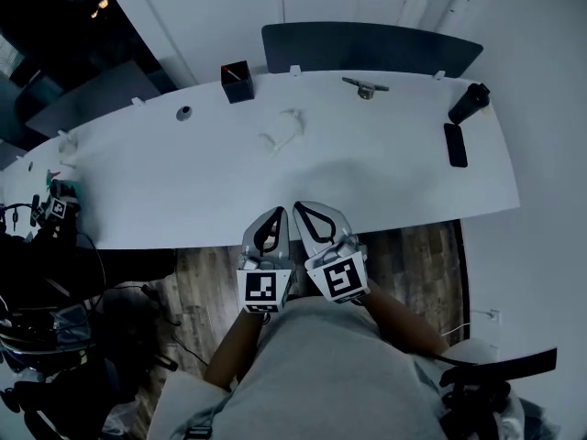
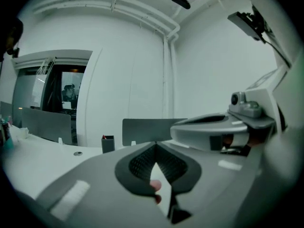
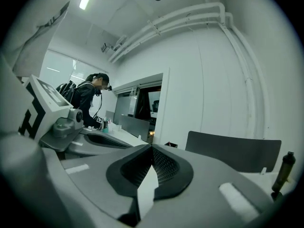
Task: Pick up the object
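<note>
From the head view, the white bench (image 1: 138,191) runs wide. The left tongs (image 1: 274,216) and right tongs (image 1: 304,211) sit side by side at the middle of its near edge. Both are pressed shut with nothing in them. Only this view shows the white object (image 1: 284,131). It lies at mid-bench, nearer the far edge and well apart from both tongs. A dark pen box (image 1: 237,82) stands at the far edge, in front of a dark partition (image 1: 367,49). A metal piece (image 1: 365,88) lies further right along that edge. A dark bottle (image 1: 469,104) stands near the far right corner, with a black phone (image 1: 455,145) just beside it at the right edge.

The left gripper view shows its jaws meeting tip to tip, with no object between them. The right tongs fill the right side of the view. The pen box and the partition stand beyond, at the far edge.

The right gripper view shows its jaws closed together, holding nothing. The left tongs are at the left. Only here does a person (image 3: 88,96) wearing a backpack appear, standing far off past the bench's left end. The bottle shows at the right margin.
</note>
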`<action>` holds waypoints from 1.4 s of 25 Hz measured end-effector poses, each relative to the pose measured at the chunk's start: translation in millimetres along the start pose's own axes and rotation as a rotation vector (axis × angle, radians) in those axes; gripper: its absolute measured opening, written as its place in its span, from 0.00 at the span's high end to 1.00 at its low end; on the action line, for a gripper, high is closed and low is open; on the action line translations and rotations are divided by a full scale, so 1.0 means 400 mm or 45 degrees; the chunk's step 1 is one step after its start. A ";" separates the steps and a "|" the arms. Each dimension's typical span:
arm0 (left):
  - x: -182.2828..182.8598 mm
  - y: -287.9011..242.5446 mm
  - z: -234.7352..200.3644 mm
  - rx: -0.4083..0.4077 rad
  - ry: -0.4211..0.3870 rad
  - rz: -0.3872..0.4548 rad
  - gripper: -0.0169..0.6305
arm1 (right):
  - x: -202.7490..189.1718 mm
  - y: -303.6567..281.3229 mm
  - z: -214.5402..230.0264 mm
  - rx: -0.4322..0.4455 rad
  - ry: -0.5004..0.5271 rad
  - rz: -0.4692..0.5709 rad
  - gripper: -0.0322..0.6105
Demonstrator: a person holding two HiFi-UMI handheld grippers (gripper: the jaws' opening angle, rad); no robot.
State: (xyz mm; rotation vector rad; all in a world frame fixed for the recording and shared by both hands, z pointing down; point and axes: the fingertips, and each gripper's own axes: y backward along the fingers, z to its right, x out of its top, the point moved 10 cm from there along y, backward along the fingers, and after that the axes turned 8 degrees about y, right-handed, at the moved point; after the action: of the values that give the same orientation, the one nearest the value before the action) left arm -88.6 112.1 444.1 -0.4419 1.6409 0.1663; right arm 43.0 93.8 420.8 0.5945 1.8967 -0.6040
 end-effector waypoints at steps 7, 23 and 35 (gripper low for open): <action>0.029 -0.194 0.015 0.053 -0.044 -0.118 0.97 | -0.072 -0.091 0.179 0.032 -0.109 0.000 0.95; 0.013 -0.358 0.004 0.075 -0.118 -0.328 0.97 | -0.215 -0.171 0.338 0.048 -0.179 -0.076 0.95; 0.023 -0.424 -0.111 0.030 -0.156 -0.339 0.97 | -0.178 -0.240 0.307 0.093 -0.130 -0.221 0.95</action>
State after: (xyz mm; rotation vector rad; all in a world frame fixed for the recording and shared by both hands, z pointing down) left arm -65.7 -60.7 465.9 -0.6155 1.4474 -0.0249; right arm 89.9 -67.2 456.0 0.4395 1.8481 -0.8038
